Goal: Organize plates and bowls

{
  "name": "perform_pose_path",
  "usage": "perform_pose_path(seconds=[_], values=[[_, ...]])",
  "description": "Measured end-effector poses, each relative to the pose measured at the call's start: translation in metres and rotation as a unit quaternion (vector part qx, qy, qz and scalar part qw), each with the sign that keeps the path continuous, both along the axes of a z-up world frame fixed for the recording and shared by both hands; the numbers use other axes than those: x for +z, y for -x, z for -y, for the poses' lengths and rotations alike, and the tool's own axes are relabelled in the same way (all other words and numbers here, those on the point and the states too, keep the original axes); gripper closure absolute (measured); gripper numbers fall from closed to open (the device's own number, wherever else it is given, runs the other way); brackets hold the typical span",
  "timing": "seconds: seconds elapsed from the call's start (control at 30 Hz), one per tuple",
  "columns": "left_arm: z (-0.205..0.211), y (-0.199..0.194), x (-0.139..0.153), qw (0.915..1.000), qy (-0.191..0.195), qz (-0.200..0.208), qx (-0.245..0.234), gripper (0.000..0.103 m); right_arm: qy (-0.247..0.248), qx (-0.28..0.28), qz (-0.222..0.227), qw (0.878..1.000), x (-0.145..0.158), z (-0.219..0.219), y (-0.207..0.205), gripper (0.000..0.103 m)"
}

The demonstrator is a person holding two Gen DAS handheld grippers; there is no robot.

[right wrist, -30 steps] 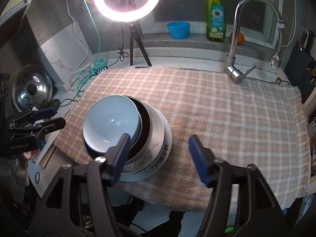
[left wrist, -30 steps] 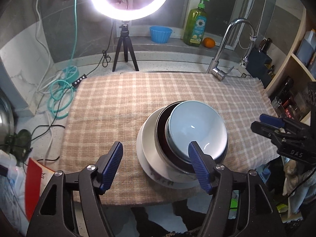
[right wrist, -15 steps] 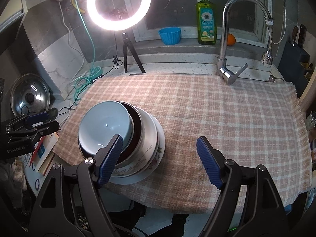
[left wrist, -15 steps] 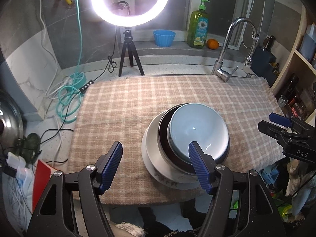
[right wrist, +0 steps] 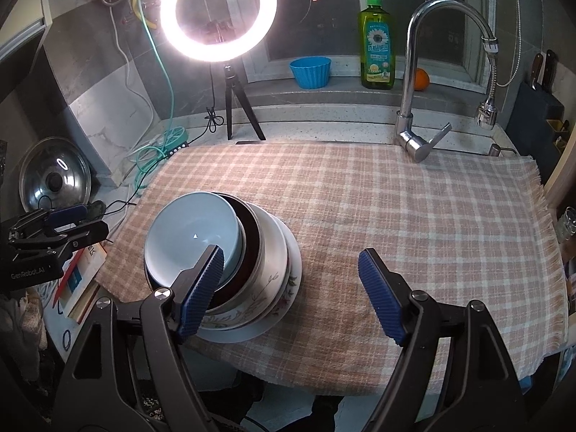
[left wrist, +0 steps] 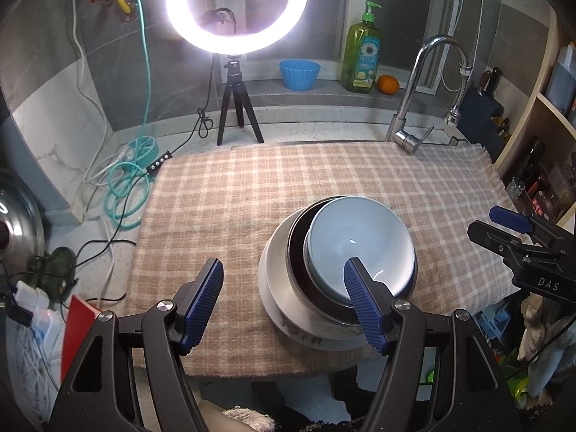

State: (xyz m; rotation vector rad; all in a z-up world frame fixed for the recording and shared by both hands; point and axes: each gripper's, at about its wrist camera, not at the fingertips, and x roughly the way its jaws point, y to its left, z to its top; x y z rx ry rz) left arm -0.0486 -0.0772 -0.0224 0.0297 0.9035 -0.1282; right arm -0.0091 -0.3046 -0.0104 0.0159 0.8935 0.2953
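Note:
One stack stands on the checked cloth (left wrist: 252,194) near its front edge. A white plate (left wrist: 265,280) is at the bottom, a floral bowl (right wrist: 266,288) on it, then a dark bowl (left wrist: 297,237), with a light blue bowl (left wrist: 360,248) (right wrist: 190,230) on top. My left gripper (left wrist: 283,262) hovers open just before the stack's left side, nothing between its fingers. My right gripper (right wrist: 289,252) is open before the stack's right side, also empty. Each gripper shows at the edge of the other's view: the right gripper (left wrist: 491,221) and the left gripper (right wrist: 90,221).
A ring light on a tripod (left wrist: 237,108) stands behind the cloth, a faucet (right wrist: 414,108) at the back right. A soap bottle (right wrist: 376,46), blue cup (right wrist: 310,72) and orange (right wrist: 420,79) sit on the sill. Cables (left wrist: 126,187) and a pot lid (right wrist: 54,180) lie left; shelves (left wrist: 540,136) stand right.
The right gripper's jaws have spread wider. Both views have shifted only slightly. The stack has not moved.

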Motion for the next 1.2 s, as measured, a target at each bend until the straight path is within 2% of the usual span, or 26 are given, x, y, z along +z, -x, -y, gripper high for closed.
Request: perform_pose_path(seconds=[1.2], values=[[0.0, -0.0007, 0.0012, 1.0, -0.002, 0.001, 0.002, 0.034, 0.006, -0.002, -0.005, 1.0, -0.0069, 0.0027, -0.0037, 0.023]])
